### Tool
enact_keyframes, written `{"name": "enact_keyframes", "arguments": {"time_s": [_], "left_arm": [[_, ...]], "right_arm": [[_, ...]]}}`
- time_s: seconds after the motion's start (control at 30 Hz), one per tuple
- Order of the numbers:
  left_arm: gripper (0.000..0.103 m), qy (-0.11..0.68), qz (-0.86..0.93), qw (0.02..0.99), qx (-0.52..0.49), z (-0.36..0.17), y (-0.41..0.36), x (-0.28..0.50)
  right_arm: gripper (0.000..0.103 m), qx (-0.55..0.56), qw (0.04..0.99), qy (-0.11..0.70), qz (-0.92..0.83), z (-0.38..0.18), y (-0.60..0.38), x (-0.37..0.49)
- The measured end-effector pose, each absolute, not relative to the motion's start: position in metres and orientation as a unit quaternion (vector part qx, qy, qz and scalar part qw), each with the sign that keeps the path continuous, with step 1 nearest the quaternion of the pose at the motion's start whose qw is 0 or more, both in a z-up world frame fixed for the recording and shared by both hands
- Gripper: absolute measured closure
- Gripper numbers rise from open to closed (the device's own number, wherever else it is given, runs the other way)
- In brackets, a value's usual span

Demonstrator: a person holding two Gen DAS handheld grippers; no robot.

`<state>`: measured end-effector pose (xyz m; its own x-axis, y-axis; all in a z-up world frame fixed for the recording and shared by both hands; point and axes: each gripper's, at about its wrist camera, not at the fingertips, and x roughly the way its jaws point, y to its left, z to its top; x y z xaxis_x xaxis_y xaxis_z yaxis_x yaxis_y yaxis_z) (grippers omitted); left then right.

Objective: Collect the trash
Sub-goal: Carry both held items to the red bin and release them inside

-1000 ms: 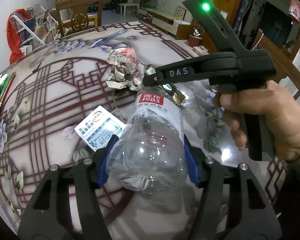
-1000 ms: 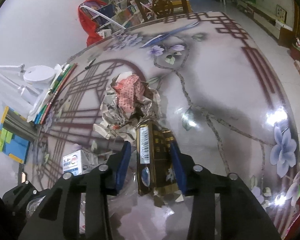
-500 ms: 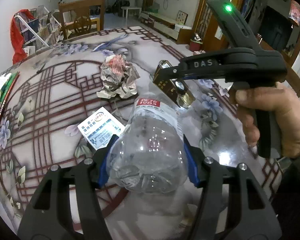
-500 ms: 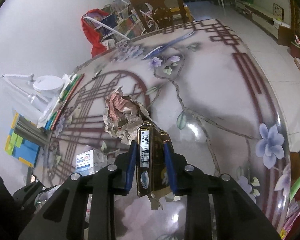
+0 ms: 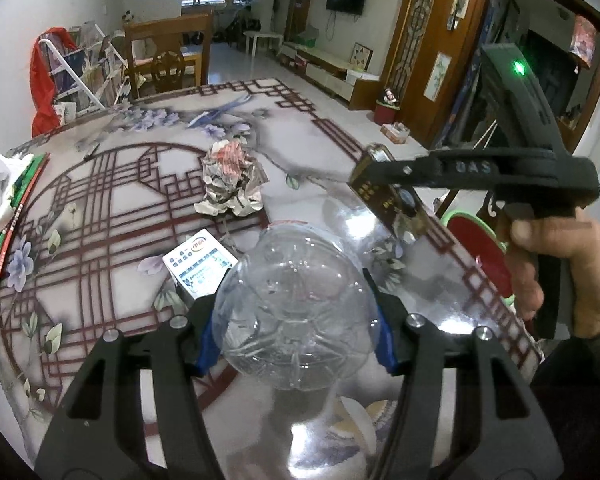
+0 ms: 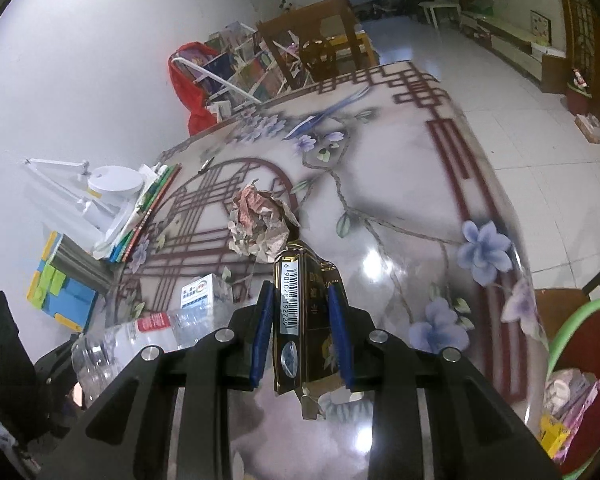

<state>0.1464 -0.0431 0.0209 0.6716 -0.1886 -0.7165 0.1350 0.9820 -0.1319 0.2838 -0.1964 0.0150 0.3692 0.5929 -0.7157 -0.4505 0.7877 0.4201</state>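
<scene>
While both loads are clear of the table, treat the step in hand as a carry to the waste bin, the green-rimmed container with a red liner that shows below the table's right edge and already holds some scraps. Judged from the layout, this is the likely drop point.

Table: its glossy patterned top bears two items not yet collected, so route both hands over them without brushing either.

Clear plastic bottle: the left gripper is clamped across its body near the base, neck pointing away, blue pads pressed on both sides. The thin wall will probably flex; hold pressure steady and avoid squeezing harder, since the bottle could pop out sideways.

Crumpled paper wad: it lies at the table's centre, far of the bottle. Leave it for a later pass.

White carton: it rests on the table, just beside the bottle on the left, also for later.

Dark gold-printed packet: the right gripper is closed tight on it, barcode side up, with a torn flap hanging at the near end. Keep the packet pointing downward over the bin before releasing, so the flap does not snag a pad.

Release one hand at a time, right first, as it appears nearer the bin.
</scene>
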Motion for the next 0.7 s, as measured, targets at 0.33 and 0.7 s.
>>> {"name": "enact_keyframes", "arguments": {"time_s": [0.33,0.7], "left_arm": [[0.046,0.377,-0.108,0.920,-0.018,0.048,-0.069,0.139],[0.046,0.365,-0.159,0.917,0.000,0.066,-0.133,0.148]], "right_arm": [[0.077,0.088,0.840,0.440,0.303,0.042,-0.238,0.253],[0.077,0.109,0.865,0.419,0.253,0.060,-0.317,0.231]]}}
